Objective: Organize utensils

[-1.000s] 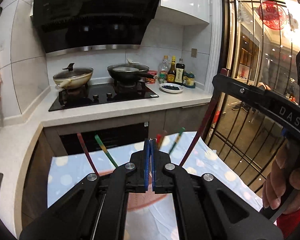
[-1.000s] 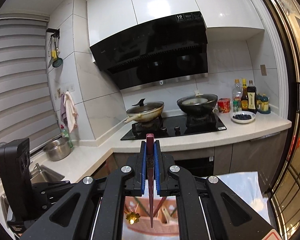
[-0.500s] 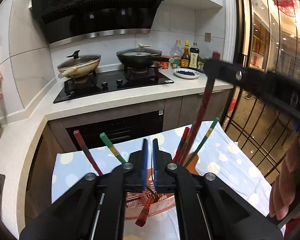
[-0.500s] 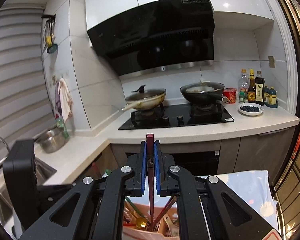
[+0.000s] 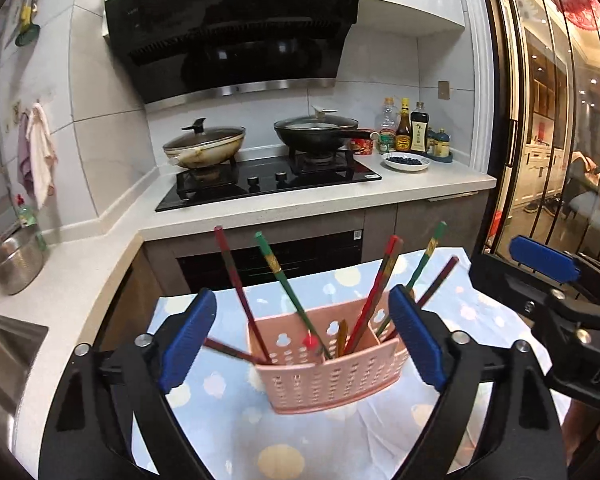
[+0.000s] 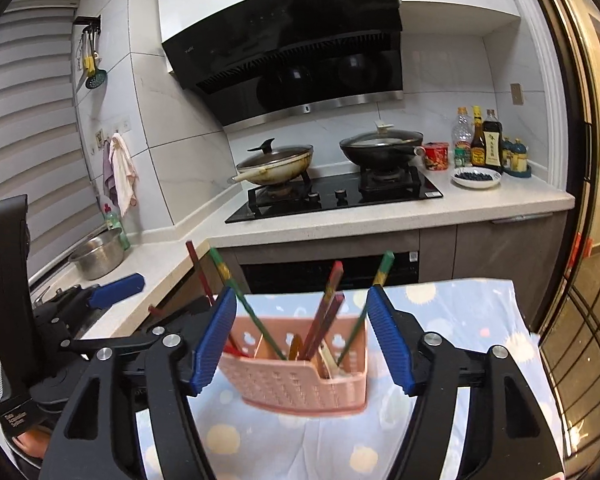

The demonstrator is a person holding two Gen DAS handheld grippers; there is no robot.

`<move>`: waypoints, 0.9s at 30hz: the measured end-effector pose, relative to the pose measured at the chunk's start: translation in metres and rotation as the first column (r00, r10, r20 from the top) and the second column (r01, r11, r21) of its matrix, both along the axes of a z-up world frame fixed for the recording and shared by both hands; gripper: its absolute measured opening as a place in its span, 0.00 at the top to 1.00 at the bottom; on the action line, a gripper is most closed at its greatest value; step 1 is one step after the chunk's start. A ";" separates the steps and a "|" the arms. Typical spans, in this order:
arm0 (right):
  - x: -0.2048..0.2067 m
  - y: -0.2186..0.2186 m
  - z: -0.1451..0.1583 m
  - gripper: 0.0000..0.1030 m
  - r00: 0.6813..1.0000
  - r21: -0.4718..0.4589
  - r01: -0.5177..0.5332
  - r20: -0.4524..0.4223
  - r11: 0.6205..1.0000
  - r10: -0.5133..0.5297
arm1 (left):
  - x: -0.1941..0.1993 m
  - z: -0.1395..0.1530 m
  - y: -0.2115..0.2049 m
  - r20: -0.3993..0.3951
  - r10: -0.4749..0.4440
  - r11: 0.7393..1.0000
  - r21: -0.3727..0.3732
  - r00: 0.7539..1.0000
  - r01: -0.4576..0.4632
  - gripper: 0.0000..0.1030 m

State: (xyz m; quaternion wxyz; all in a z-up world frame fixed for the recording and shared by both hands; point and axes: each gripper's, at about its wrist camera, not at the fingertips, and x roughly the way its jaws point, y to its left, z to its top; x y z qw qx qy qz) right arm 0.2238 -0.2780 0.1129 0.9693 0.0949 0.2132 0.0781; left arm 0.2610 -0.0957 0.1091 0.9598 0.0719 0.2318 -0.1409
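A pink perforated utensil basket [image 5: 332, 376] stands on a blue spotted cloth [image 5: 236, 432]; it also shows in the right wrist view [image 6: 300, 384]. Several red and green chopsticks [image 5: 374, 300] stand tilted in it, seen too in the right wrist view [image 6: 324, 312]. One red chopstick [image 5: 232, 352] lies low, poking out at the basket's left. My left gripper [image 5: 300, 344] is open and empty, jaws wide on either side of the basket. My right gripper [image 6: 302, 340] is open and empty, just short of the basket.
A white counter [image 6: 380, 220] with a black hob [image 6: 336, 196], two lidded pans, sauce bottles [image 6: 484, 140] and a plate lies behind. A steel bowl [image 6: 98, 256] and sink are at the left. Glass doors with black bars [image 5: 540, 120] are at the right.
Both grippers have opened wide. The right gripper let go of the dark red chopstick, which now stands in the basket. Both have pulled back, so the whole basket shows.
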 end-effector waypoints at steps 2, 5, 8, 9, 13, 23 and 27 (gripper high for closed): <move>-0.016 -0.002 -0.003 0.34 0.999 -0.018 0.032 0.005 0.999 -0.032 | -0.011 -0.003 0.005 -0.009 0.001 1.000 -0.021 1.000 -0.002 0.13; -0.039 0.001 -0.009 0.25 0.996 -0.078 0.094 0.016 0.992 -0.093 | -0.027 -0.008 0.013 -0.012 0.028 0.999 -0.036 1.000 -0.028 0.08; -0.054 0.005 -0.020 0.22 0.995 -0.118 0.089 -0.024 0.989 -0.093 | -0.041 -0.015 0.016 -0.027 0.039 0.999 -0.035 0.999 -0.040 0.07; -0.058 0.006 -0.023 0.21 0.995 -0.127 0.085 -0.036 0.988 -0.090 | -0.046 -0.017 0.017 -0.035 0.039 0.999 -0.037 0.999 -0.040 0.07; -0.072 0.013 -0.035 0.21 0.993 -0.162 0.091 -0.056 0.983 -0.102 | -0.063 -0.027 0.022 -0.060 0.047 0.998 -0.043 0.997 -0.050 0.07; -0.097 0.018 -0.056 0.21 0.988 -0.173 0.112 -0.087 0.979 -0.129 | -0.092 -0.049 0.031 -0.118 0.082 0.995 -0.047 0.990 -0.088 0.07; -0.101 0.016 -0.061 0.19 0.987 -0.162 0.108 -0.101 0.981 -0.125 | -0.099 -0.056 0.032 -0.128 0.091 0.994 -0.041 0.988 -0.097 0.07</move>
